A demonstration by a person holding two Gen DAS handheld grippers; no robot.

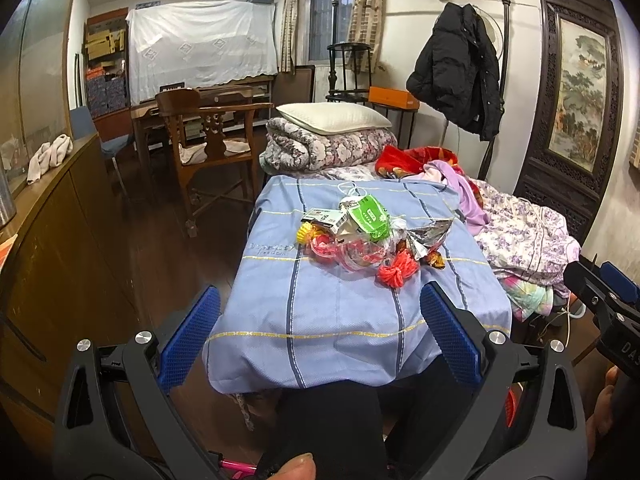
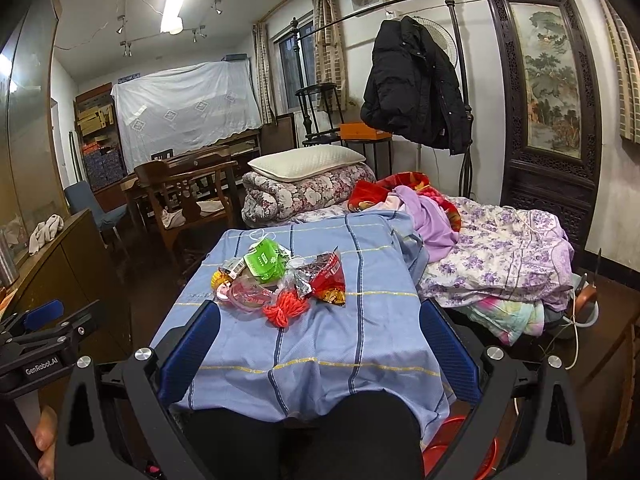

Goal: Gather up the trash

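A heap of trash (image 1: 368,236) (image 2: 280,276) lies on a blue striped cloth (image 1: 344,312) (image 2: 320,344) spread over a low surface. The heap holds a green tissue pack (image 1: 370,216) (image 2: 267,265), a red and silver snack wrapper (image 2: 326,276), a silver foil wrapper (image 1: 428,238), red netting (image 1: 398,272) (image 2: 286,306), clear plastic and a yellow piece (image 1: 306,234). My left gripper (image 1: 320,328) is open, short of the heap, nothing between its fingers. My right gripper (image 2: 320,338) is open too, just in front of the netting. Each gripper shows at the edge of the other's view.
Piled floral bedding and clothes (image 2: 500,264) lie to the right of the cloth. A folded quilt with a pillow (image 1: 332,136) sits behind. A wooden chair (image 1: 212,148) and a cabinet (image 1: 60,248) stand on the left. A red basin (image 2: 460,444) sits low at the right, under the cloth's edge.
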